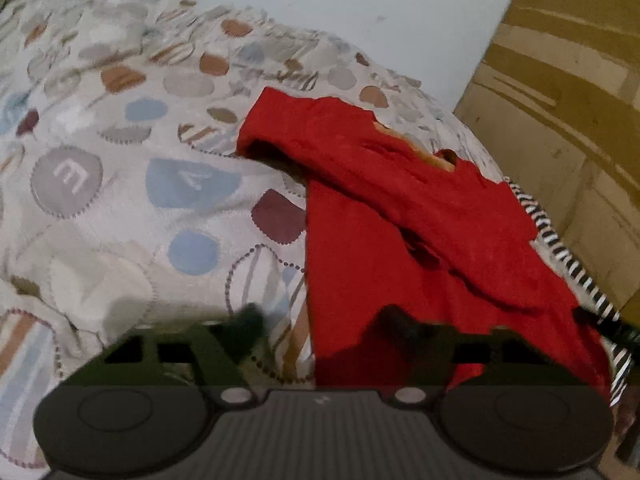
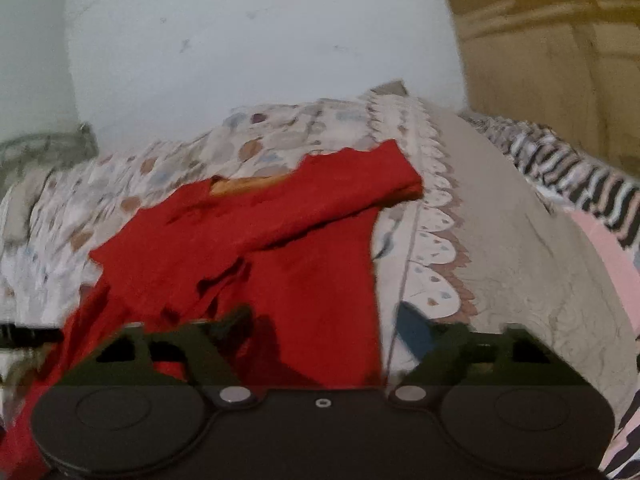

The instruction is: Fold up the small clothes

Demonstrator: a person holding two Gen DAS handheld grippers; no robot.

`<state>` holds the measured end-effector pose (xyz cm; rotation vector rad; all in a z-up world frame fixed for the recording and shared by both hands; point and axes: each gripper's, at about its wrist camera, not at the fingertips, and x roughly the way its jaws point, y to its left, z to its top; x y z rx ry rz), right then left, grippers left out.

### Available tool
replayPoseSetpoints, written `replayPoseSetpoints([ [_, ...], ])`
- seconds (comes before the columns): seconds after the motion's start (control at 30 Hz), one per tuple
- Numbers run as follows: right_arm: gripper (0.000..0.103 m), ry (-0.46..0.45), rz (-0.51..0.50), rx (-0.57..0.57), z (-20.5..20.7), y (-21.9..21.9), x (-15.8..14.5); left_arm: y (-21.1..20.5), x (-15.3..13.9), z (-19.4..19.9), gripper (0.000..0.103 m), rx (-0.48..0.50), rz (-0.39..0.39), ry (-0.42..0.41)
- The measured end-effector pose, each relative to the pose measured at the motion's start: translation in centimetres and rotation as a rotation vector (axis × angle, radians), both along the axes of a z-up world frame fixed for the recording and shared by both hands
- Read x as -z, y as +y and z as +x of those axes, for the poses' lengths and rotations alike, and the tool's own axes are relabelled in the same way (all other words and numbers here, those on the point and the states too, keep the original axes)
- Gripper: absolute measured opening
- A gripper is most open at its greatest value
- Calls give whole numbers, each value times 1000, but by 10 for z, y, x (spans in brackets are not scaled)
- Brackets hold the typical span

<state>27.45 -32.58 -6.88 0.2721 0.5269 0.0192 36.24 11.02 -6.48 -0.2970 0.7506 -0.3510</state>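
Observation:
A small red long-sleeved shirt [image 1: 380, 216] lies on a patterned bedspread [image 1: 120, 184], both sleeves folded across its body, with an orange inner collar showing. My left gripper [image 1: 324, 320] is open just above the shirt's near hem, one finger over the bedspread, the other over the red cloth. In the right wrist view the same shirt [image 2: 280, 240] lies ahead. My right gripper [image 2: 344, 320] is open over its near right edge, and holds nothing. The tip of the other gripper shows at the right edge of the left wrist view.
A black-and-white striped cloth [image 1: 560, 248] lies under the shirt's right side and also shows in the right wrist view [image 2: 580, 176] with a pink cloth [image 2: 608, 248]. A pale wall [image 2: 260, 40] stands behind the bed. Cardboard boxes [image 1: 568, 92] stand at the right.

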Motion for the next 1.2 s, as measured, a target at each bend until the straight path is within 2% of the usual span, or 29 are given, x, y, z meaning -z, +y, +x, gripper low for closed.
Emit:
replayPoseSetpoints([
  [0.03,50,11,12,13,3,-3,0,2,1,3,46,-5,-20,20],
  [0.07,44,26,10,22,4,-4,2,3,1,6,36,-8,-39,34],
  [0.1,35,34,3,25,5,-3,2,5,2,9,15,-4,-57,57],
  [0.13,25,34,-6,17,4,-2,3,5,2,10,10,2,-66,72],
  [0.2,13,29,-35,-7,2,0,2,1,-2,6,6,3,-48,42],
  [0.27,8,17,-74,-12,-2,3,-2,-5,-11,-2,5,2,3,-7],
  [0.37,7,-28,-67,19,-11,-3,-16,-5,-26,-13,4,-44,66,-52],
  [0.43,6,-29,-52,31,-13,-9,-23,-2,-25,-11,4,-62,87,-37],
  [0.53,6,18,-95,26,-7,-7,-14,0,-11,-4,4,-88,98,16],
  [0.67,6,44,-78,34,-4,-10,3,-6,-7,-6,5,-83,122,4],
  [0.77,10,22,-49,11,-9,-13,-1,-8,-11,-11,15,-72,131,9],
  [0.83,22,18,-46,-1,-14,-14,-4,-7,-15,-15,33,-89,140,10],
  [0.97,39,-15,-86,-45,-36,-14,-11,-2,-21,-30,56,-122,178,7],
  [1.03,58,-34,-136,-86,-50,-10,-13,0,-24,-43,71,-139,201,0],
  [1.07,62,-50,-168,-115,-60,-7,-15,1,-27,-51,75,-143,218,-9],
  [1.13,81,-80,-236,-171,-78,-1,-16,0,-32,-68,94,-138,262,-52],
  [1.2,95,-111,-323,-231,-98,7,-17,-3,-35,-85,101,-128,336,-114],
])
